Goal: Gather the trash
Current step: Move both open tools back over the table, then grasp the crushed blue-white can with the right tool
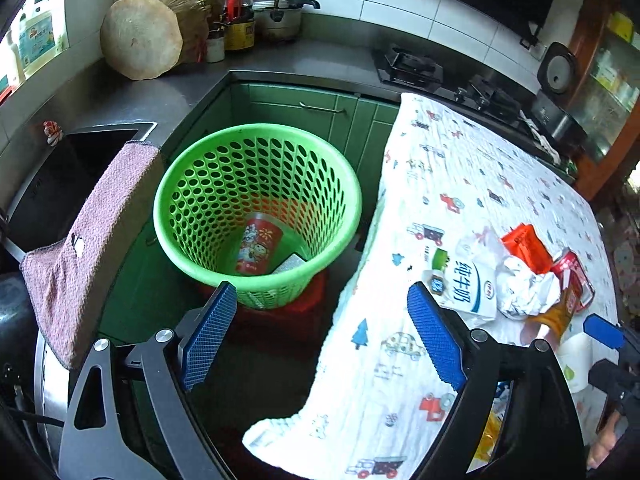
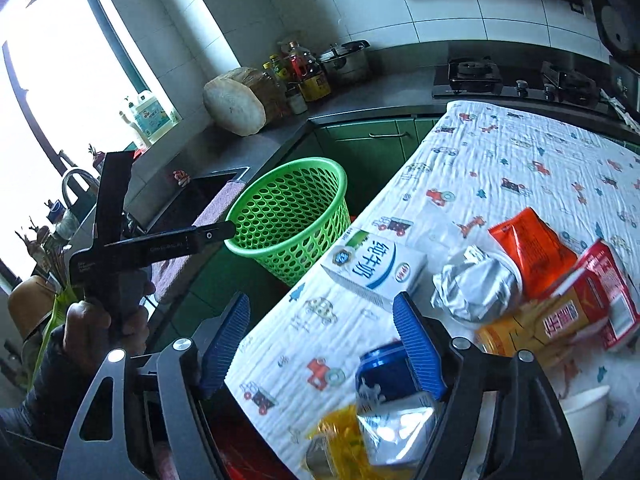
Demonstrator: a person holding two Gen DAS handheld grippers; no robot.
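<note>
The left tongs (image 1: 320,332) hang open with nothing between their blue pads, pointing down at the gap between the basket (image 1: 256,136) and the bench (image 1: 460,184). The right tongs (image 2: 322,334) are open too and hold nothing; they sit over the near edge of the bench.

The green basket stands on the floor just beside the bench's cloth-covered edge. In it lie a red cup (image 1: 258,248) and a small dark packet (image 1: 290,263).

The rest of the trash is on the bench, bunched near its front right part: a white milk carton (image 2: 374,270), a crumpled silver wrapper (image 2: 476,286) touching an orange bag (image 2: 532,248), and a red-and-orange carton (image 2: 576,308) tipped over beside them. Nearer the right tongs lie a blue can (image 2: 384,368), a silver pouch (image 2: 396,420), a yellow wrapper (image 2: 344,428) and a white cup (image 2: 586,412).

A person's hand (image 2: 90,322) grips the left tool's handle.
</note>
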